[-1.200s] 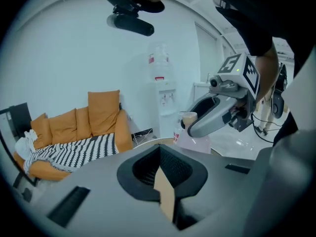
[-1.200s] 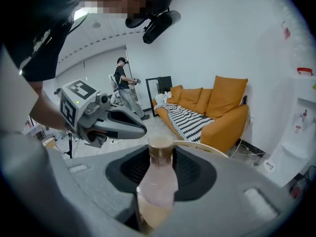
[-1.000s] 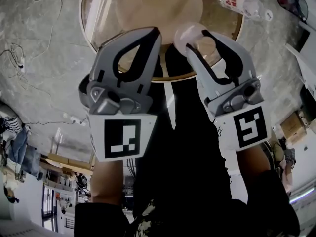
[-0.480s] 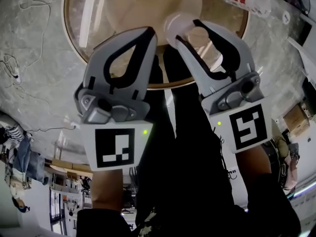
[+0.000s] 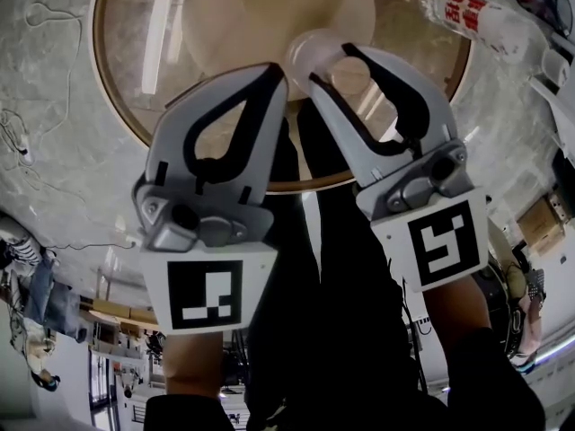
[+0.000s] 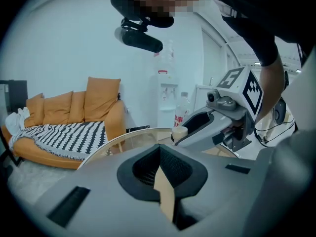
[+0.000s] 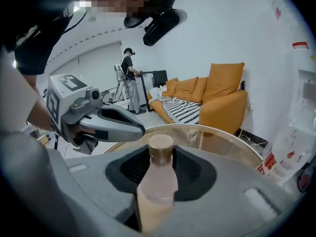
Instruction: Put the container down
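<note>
Jaws of right gripper (image 5: pixel 332 64) stay clamped on the container (image 7: pixel 157 181) — now carried further over the glass desk (image 5: pixel 126 52), not yet set down; left gripper (image 5: pixel 269 72) jaws together, empty.

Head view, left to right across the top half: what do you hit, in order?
left gripper, jaws shut and empty → right gripper, jaws shut on the small bottle → water bottle with a red label
</note>
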Demonstrator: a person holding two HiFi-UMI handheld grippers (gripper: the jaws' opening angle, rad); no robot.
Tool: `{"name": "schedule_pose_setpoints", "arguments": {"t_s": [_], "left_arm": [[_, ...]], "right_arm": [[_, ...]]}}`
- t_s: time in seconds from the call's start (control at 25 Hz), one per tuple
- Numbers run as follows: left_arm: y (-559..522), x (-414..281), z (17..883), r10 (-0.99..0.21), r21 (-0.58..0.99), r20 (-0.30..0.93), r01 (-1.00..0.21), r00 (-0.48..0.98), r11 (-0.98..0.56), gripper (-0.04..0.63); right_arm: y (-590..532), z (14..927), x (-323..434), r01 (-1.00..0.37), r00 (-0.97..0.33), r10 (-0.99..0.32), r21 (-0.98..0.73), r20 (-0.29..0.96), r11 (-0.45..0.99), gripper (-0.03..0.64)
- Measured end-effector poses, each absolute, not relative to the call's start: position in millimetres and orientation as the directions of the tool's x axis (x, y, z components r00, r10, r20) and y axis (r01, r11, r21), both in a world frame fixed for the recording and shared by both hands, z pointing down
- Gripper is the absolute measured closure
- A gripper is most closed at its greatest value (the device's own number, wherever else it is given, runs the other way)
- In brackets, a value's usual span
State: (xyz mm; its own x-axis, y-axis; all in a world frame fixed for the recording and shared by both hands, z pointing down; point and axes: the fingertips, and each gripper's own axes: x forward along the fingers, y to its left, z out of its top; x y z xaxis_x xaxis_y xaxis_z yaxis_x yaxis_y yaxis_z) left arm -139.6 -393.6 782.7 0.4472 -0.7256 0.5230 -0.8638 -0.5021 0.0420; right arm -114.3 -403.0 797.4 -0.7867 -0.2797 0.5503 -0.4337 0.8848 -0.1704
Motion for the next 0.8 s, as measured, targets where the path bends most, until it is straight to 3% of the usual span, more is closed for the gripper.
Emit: {"name": "schedule_pose_setpoints", "arguments": {"t_s": [0.8], "left_arm": [[-399.3,-137.8,849.5,-0.743,0.097,0.5,-0.882,0.444,-0.462,0.583]], "right_arm": [[-426.1,857.6,-129.8,-0.379,-0.82,-0.294,-0.082,0.49,0.922,0.48]]}}
